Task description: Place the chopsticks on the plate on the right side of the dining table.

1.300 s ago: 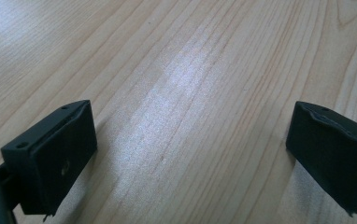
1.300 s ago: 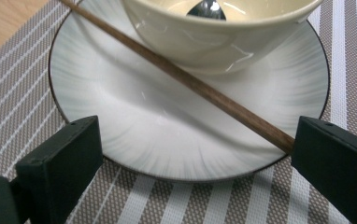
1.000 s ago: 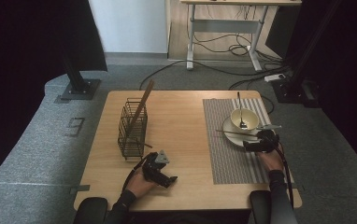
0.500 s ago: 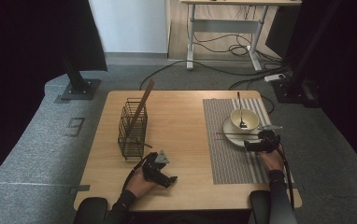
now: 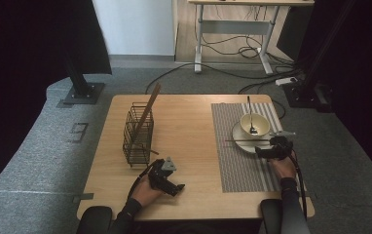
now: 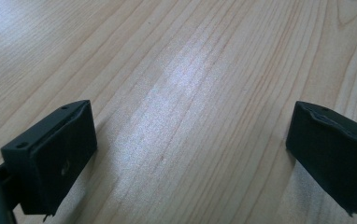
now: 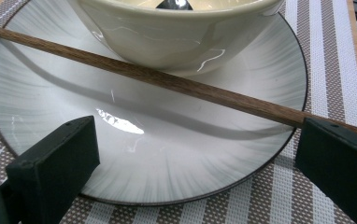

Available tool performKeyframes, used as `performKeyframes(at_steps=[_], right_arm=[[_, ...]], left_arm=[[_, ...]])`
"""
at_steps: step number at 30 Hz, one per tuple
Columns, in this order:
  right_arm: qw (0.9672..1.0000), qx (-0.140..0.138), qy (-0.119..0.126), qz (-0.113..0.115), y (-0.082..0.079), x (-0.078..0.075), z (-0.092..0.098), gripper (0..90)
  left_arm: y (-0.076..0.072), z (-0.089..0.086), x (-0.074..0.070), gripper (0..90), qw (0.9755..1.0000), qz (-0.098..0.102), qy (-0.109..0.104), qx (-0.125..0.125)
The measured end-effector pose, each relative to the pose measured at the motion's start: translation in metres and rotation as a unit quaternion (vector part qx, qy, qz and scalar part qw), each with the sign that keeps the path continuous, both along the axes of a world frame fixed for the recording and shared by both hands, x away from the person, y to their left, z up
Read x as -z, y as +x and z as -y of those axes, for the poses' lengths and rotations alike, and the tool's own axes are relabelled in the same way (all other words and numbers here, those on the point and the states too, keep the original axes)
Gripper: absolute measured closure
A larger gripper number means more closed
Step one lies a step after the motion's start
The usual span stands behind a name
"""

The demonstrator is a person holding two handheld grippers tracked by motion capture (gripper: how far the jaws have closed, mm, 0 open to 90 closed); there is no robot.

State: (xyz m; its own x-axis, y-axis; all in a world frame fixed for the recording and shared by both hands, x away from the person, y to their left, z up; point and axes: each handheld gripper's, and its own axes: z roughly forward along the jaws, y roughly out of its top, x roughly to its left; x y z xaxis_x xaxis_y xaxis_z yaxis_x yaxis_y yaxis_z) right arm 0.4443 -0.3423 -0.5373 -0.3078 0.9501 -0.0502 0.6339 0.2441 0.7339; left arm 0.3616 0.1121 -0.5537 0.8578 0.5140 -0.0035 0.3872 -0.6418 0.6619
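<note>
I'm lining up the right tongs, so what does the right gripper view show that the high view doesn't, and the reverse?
Right gripper view alone: jaws standing wide apart and streaked glare on the plate. High view alone: the wire basket, left tongs and placemat. Both: plate, bowl and the chopstick lying across the plate.

The left hand-held gripper (image 5: 167,178) sits at 7 o'clock, jaws wide apart; the right hand-held gripper (image 5: 271,150), at 4 o'clock, gapes too.
</note>
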Motion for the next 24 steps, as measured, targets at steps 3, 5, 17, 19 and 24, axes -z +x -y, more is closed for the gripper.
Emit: performKeyframes(at_steps=[3, 5, 17, 19, 24], right_arm=[[1.0000, 0.000, 0.009, 0.004, -0.005, -0.002, 0.003, 0.0], [0.9999, 0.001, 0.010, 0.005, -0.009, -0.005, 0.005, 0.0], [0.9994, -0.035, 0.003, 0.003, -0.030, -0.016, -0.008, 0.0], [0.9992, -0.039, -0.011, 0.001, -0.035, -0.019, -0.012, 0.0], [0.9979, -0.062, -0.017, 0.002, -0.052, -0.024, -0.020, 0.0]], left_arm=[[0.000, 0.000, 0.000, 1.3, 1.0000, 0.000, 0.000, 0.000], [0.000, 0.000, 0.000, 1.3, 1.0000, 0.000, 0.000, 0.000], [0.000, 0.000, 0.000, 1.2, 1.0000, 0.000, 0.000, 0.001], [0.000, 0.000, 0.000, 1.2, 1.0000, 0.000, 0.000, 0.001], [0.000, 0.000, 0.000, 1.2, 1.0000, 0.000, 0.000, 0.000]])
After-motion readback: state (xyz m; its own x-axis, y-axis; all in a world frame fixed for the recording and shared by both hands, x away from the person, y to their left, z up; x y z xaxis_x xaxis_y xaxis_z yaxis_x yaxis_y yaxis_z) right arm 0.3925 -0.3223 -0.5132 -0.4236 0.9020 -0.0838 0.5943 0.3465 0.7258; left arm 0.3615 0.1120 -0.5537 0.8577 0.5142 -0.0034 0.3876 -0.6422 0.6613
